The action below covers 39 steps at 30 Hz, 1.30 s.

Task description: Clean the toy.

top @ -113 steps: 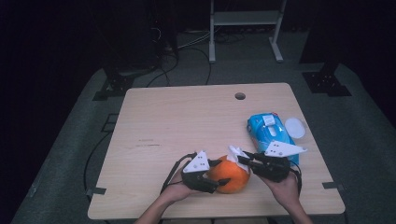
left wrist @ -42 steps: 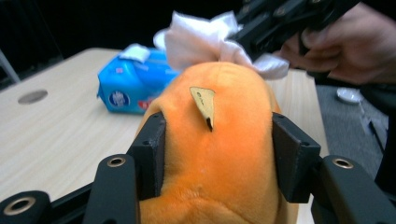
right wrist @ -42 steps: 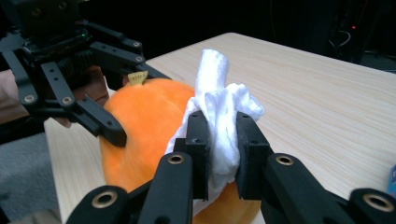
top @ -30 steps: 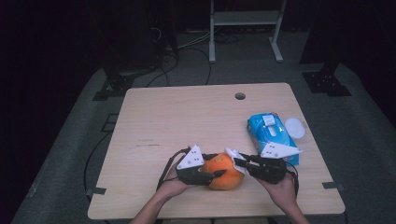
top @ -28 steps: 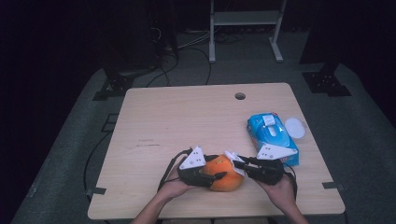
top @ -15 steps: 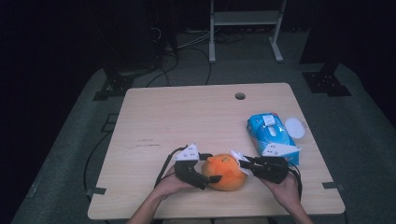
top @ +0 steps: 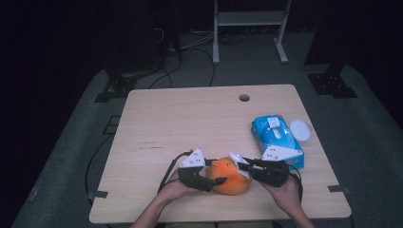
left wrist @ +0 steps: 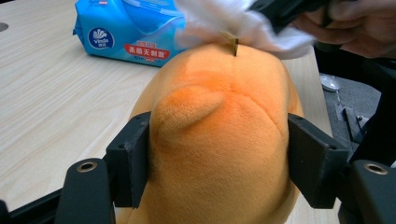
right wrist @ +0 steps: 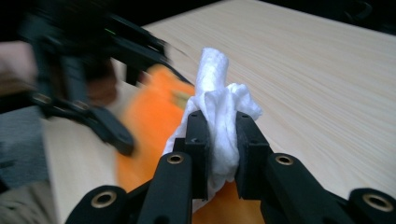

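An orange plush toy (top: 231,177) lies near the table's front edge. My left gripper (top: 215,176) reaches in from its left. In the left gripper view the jaws have just been closing and both pads (left wrist: 132,158) press into the sides of the plush toy (left wrist: 219,130). My right gripper (top: 243,166) comes in from the right, shut on a crumpled white tissue (top: 236,160). In the right gripper view the tissue (right wrist: 217,105) sticks up between the jaws of my right gripper (right wrist: 218,140) and rests against the plush toy (right wrist: 149,116).
A blue pack of wipes (top: 275,137) lies right of the hands, with a white round lid (top: 300,129) beside it. The wooden table (top: 190,118) has a cable hole (top: 244,98) at the back. Cables and a metal stand (top: 249,19) are on the floor beyond.
The left gripper drew back a little from the plush toy half a second ago and now sits closed on its left side again. The right gripper with the tissue has hardly moved.
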### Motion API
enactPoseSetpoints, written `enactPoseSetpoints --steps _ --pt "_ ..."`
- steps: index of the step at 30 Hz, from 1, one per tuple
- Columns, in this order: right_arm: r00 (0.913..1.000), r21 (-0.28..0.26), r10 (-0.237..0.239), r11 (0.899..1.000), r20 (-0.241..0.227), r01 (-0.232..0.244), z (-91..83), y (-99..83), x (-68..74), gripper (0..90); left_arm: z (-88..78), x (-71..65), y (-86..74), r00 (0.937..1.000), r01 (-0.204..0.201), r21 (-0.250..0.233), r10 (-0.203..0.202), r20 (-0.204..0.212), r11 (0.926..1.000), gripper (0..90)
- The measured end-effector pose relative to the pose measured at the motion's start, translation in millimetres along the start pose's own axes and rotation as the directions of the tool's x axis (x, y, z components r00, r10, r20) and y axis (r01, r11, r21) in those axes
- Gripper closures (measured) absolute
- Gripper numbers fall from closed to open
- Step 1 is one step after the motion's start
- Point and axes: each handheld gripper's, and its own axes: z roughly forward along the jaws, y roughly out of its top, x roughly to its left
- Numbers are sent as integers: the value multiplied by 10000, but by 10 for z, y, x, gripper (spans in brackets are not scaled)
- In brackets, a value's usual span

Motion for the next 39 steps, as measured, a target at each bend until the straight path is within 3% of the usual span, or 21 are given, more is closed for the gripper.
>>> enactPoseSetpoints --steps 3,6,8,9,18,23,26,28,31,34,39 --pt "9999 -117 137 9998 -42 -137 -31 6 -5 771 22 -31 27 9998 -190 22 190 -43 9998 308" --pt "9976 -590 -261 9980 -639 223 -9 95 136 769 42 -77 49 9994 -313 47 313 -132 9995 310" --pt "9954 -625 -802 9951 -529 768 22 149 234 769 47 -94 55 9992 -341 43 342 -187 9994 310" --pt "9949 -596 -852 9949 -547 819 35 157 246 769 47 -96 55 9993 -325 43 326 -205 9995 309" --pt "9974 112 -628 9979 -350 633 20 38 118 771 89 -24 27 9998 149 -239 -145 160 9996 96" --pt "9987 191 -442 9988 -268 447 -37 -7 60 771 76 -46 26 9993 23 -271 -12 386 9996 188" --pt "9996 282 -251 9993 -128 254 -69 -11 38 771 88 -80 44 9999 -66 -225 68 102 9997 270" --pt "9983 101 -549 9985 197 547 -115 44 96 771 109 -98 52 9999 44 -291 -47 -99 9996 297" --pt "9976 -243 -694 9973 65 696 -124 127 155 771 126 -112 69 9997 174 -351 -181 -189 9992 289" --pt "9957 -35 -923 9957 17 923 -36 138 195 771 129 -116 79 9997 169 -272 -174 -158 9995 228" --pt "9986 236 -524 9983 -99 526 -54 45 105 773 127 -35 50 9990 448 -464 -444 99 9979 85"
